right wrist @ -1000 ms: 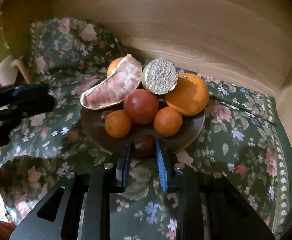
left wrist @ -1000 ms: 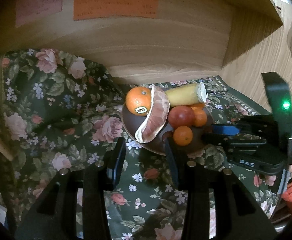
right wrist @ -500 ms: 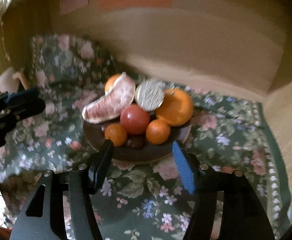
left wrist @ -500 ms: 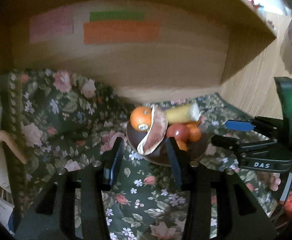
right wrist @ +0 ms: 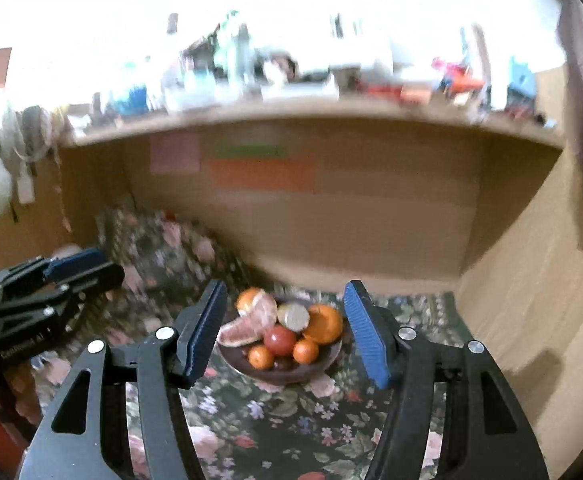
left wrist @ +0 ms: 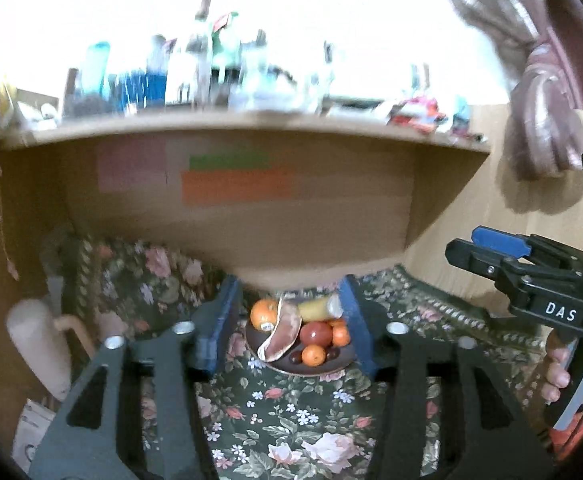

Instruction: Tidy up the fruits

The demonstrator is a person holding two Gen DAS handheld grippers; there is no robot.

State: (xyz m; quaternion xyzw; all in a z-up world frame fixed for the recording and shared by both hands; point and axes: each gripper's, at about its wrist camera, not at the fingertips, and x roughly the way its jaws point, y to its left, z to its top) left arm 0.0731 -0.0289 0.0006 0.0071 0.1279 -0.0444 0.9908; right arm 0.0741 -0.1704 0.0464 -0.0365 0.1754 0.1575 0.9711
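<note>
A dark brown plate [left wrist: 333, 364] [right wrist: 327, 362] stands on a floral cloth, far ahead of both grippers. It holds a large orange [left wrist: 263, 312] [right wrist: 323, 323], a peeled grapefruit segment [left wrist: 281, 330] [right wrist: 245, 326], a red tomato [left wrist: 315, 332] [right wrist: 280, 340], small tangerines [left wrist: 314, 354] [right wrist: 305, 351], a cut banana piece [left wrist: 318, 308] [right wrist: 293, 317] and dark dates [left wrist: 295, 357]. My left gripper [left wrist: 287, 328] is open and empty. My right gripper [right wrist: 287, 332] is open and empty; it also shows at the right of the left wrist view [left wrist: 491, 248].
The floral cloth [left wrist: 291, 420] [right wrist: 275, 420] covers the desk inside a wooden alcove, with a back panel [left wrist: 251, 208] carrying coloured paper notes [left wrist: 237, 186]. A wooden side wall [right wrist: 531, 320] rises at the right. A cluttered shelf [left wrist: 231, 120] runs above. A pale bottle [left wrist: 39, 344] stands at left.
Both grippers have pulled back and up from the plate, so the shelf above shows. My right gripper let go of a dark date at the plate's front and opened wide. My left gripper has opened wider.
</note>
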